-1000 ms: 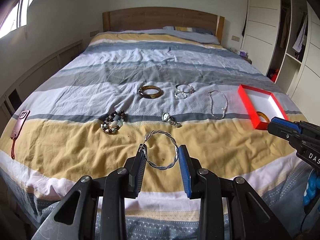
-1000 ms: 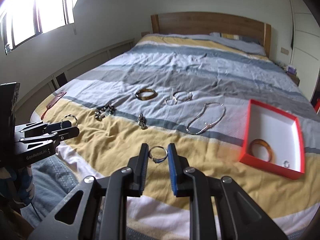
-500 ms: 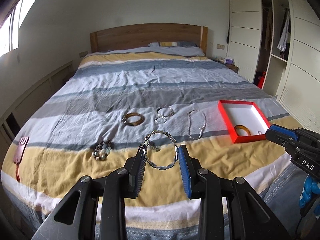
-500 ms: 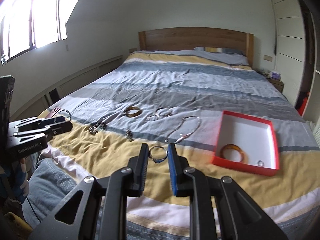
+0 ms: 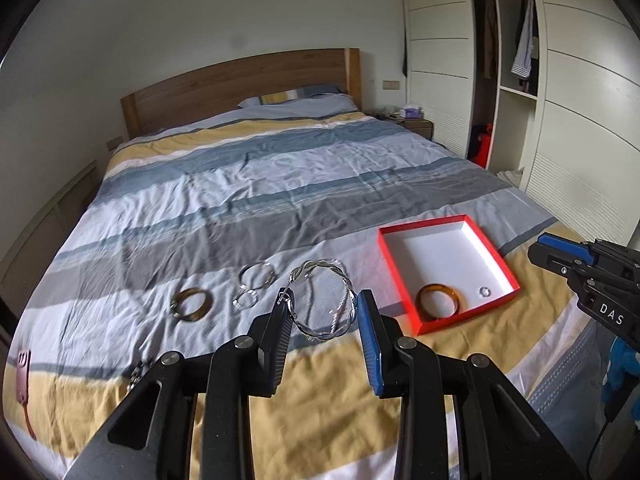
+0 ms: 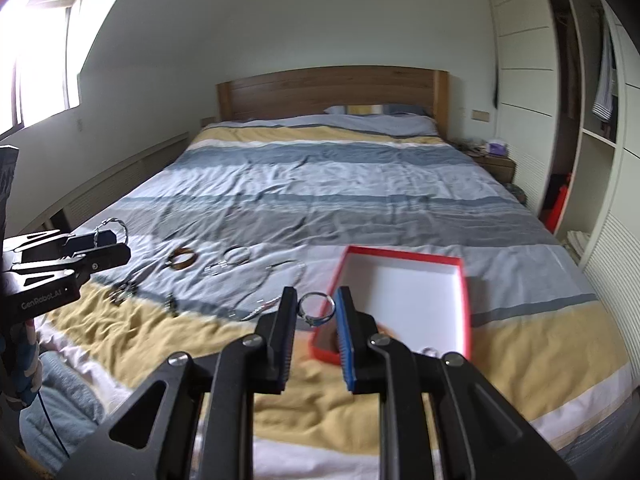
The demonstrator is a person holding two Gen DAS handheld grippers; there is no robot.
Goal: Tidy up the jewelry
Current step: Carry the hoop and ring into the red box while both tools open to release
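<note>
My left gripper point(image 5: 322, 312) is shut on a twisted silver bangle point(image 5: 320, 300), held above the striped bed. My right gripper point(image 6: 317, 308) is shut on a small silver ring point(image 6: 317, 307), held just left of the red box point(image 6: 464, 280). The red box point(image 5: 390, 264) has a white inside and holds an amber bangle point(image 5: 440, 300) and a small ring point(image 5: 485, 291). On the bed lie a brown bangle point(image 5: 192, 304), two thin silver bracelets point(image 5: 256, 280), a silver chain necklace point(image 6: 272, 296) and a beaded bracelet point(image 6: 120, 292). The right gripper shows at the left view's right edge point(image 5: 560, 260).
A pink phone case point(image 5: 22, 372) lies at the bed's left edge. A wooden headboard point(image 5: 240, 84) stands at the far end. A white wardrobe point(image 5: 580, 120) with an open shelf bay lines the right side. A nightstand point(image 5: 412, 122) stands beside the bed.
Both grippers have swung to the right with their jewelry still held. The red box now sits closer to both grippers.
</note>
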